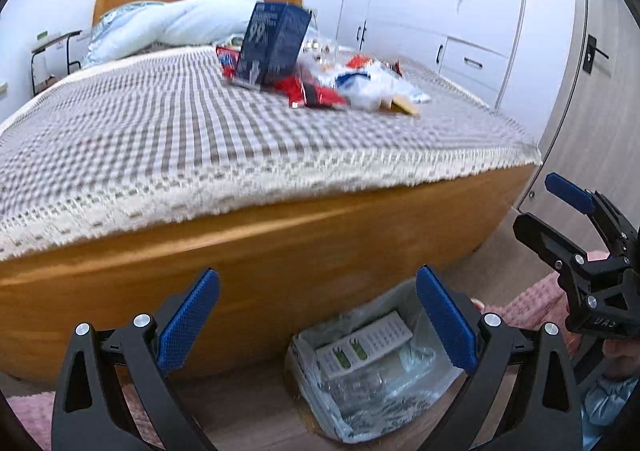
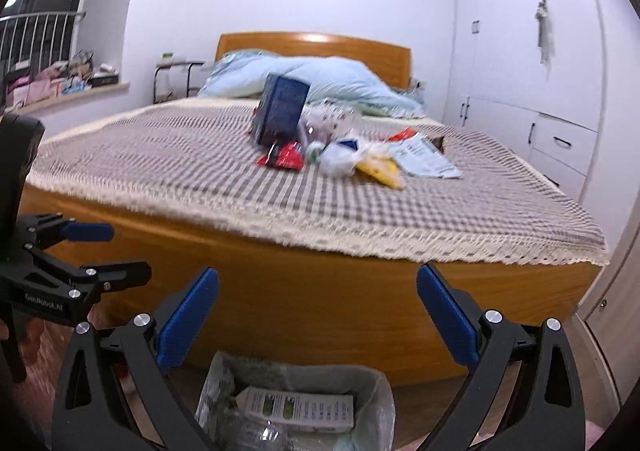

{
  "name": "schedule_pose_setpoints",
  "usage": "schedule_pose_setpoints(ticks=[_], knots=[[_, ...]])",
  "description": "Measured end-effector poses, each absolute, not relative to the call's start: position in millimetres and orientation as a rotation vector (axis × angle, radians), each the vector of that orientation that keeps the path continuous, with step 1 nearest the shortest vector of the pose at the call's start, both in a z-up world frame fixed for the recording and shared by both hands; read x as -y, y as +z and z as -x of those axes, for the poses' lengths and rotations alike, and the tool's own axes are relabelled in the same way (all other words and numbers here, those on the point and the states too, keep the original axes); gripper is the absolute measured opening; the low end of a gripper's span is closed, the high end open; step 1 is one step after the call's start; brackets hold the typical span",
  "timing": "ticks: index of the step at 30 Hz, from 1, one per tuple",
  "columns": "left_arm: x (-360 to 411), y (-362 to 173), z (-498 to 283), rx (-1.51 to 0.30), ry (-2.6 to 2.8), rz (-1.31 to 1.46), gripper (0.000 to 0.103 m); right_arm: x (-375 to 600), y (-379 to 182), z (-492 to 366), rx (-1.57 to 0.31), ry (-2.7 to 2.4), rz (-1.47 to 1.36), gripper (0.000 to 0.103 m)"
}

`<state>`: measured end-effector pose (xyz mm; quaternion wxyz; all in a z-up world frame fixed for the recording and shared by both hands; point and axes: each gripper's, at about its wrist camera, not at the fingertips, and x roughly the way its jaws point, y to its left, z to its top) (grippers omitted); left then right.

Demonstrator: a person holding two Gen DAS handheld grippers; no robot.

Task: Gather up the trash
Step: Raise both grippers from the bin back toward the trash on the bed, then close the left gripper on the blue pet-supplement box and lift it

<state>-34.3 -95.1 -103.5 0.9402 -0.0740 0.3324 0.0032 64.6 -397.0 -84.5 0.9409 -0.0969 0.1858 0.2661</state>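
Note:
A heap of trash lies on the checked bedspread: an upright dark blue box, red wrappers, a white bag and a yellow packet. The blue box also shows in the right wrist view. A lined bin stands on the floor at the bed's foot, holding a white carton and clear plastic. My left gripper is open and empty above the bin's left side. My right gripper is open and empty above the bin.
The wooden bed frame stands close ahead. A blue duvet is heaped at the headboard. White wardrobes line the right wall. A pink rug lies on the floor. A small side table stands left of the bed.

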Motion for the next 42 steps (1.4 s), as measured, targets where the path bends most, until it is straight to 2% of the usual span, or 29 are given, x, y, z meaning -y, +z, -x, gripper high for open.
schedule_pose_setpoints(ticks=[24,32,42], knots=[[94,-55,-5,-0.588,0.019,0.076,0.095,387,-43,-119,-0.282,0.486,0.089,0.095],[86,-20,-54,-0.567,0.046,-0.034,0.095,376,-26,-155,-0.234,0.488,0.109,0.095],[81,19,-139,-0.664,0.013,-0.179,0.095,373,-8,-218,-0.232,0.49,0.146,0.095]])
